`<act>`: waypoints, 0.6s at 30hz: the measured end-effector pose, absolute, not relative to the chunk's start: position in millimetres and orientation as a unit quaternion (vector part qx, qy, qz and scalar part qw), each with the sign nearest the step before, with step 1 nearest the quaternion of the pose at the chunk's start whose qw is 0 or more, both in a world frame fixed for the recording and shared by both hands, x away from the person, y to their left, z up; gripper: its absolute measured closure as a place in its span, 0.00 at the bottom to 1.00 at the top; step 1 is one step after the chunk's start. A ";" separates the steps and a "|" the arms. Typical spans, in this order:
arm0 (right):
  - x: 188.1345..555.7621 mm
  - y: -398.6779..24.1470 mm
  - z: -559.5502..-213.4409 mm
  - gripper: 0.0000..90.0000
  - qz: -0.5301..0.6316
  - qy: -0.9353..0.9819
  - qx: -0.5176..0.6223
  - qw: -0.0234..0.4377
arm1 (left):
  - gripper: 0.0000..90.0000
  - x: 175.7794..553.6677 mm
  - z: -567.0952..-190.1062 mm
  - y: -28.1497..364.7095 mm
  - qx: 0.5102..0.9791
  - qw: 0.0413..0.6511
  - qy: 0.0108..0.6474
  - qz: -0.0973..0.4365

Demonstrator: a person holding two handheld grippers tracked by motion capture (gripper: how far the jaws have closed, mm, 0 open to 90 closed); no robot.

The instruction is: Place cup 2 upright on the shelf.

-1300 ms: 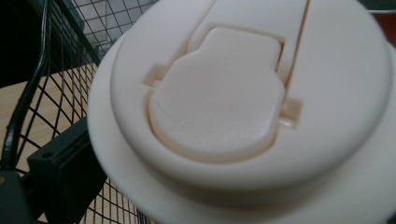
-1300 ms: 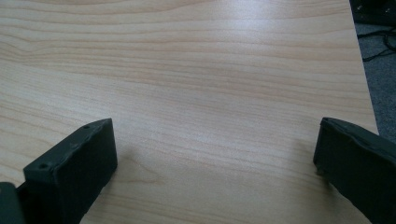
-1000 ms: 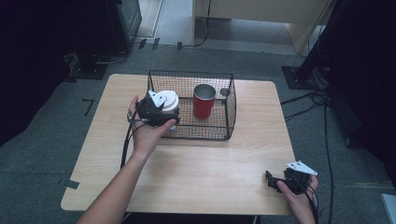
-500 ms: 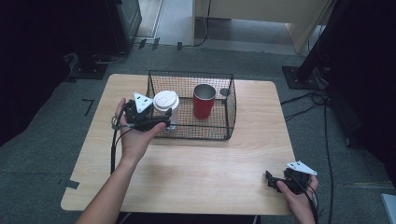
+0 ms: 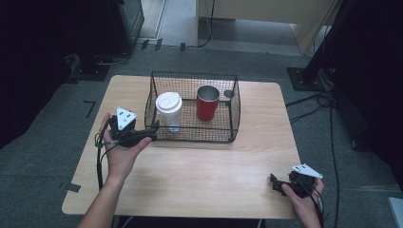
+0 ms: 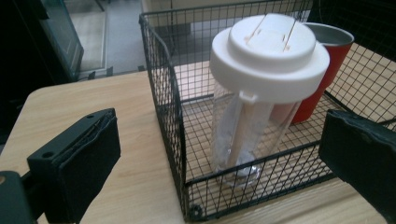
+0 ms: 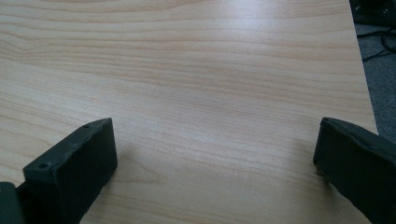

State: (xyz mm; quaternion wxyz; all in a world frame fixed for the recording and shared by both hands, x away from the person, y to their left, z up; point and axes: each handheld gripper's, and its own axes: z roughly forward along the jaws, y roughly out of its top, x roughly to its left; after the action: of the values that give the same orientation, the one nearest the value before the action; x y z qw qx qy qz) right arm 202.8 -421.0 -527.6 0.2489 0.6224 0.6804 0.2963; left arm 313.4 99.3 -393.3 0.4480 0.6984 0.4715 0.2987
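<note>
A clear cup with a white lid (image 6: 261, 93) is standing upright inside the wire basket (image 5: 233, 111), just ahead of the left gripper (image 5: 149, 134) — jaws spread wide, gripping nothing. A red cup (image 5: 207, 102) is sitting beside it. The right gripper (image 5: 274, 183) is hovering released over bare counter (image 7: 210, 84).
</note>
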 end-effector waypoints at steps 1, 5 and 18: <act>202.9 -421.0 -527.6 0.00 0.296 0.680 0.622 0.249 | 0.00 311.8 -394.9 100.9 0.698 0.449 0.473 0.297; 202.8 -420.9 -527.6 0.00 0.296 0.680 0.622 0.249 | 0.00 305.6 -401.4 107.2 0.695 0.449 0.479 0.294; 202.8 -421.0 -527.6 0.00 0.296 0.680 0.622 0.249 | 0.00 292.9 -428.3 124.0 0.698 0.433 0.496 0.282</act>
State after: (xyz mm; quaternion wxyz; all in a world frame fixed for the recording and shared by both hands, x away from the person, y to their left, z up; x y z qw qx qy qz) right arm 202.8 -421.0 -527.6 0.2489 0.6225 0.6803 0.2963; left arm 292.9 124.0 -428.3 0.4329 0.6976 0.4964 0.2820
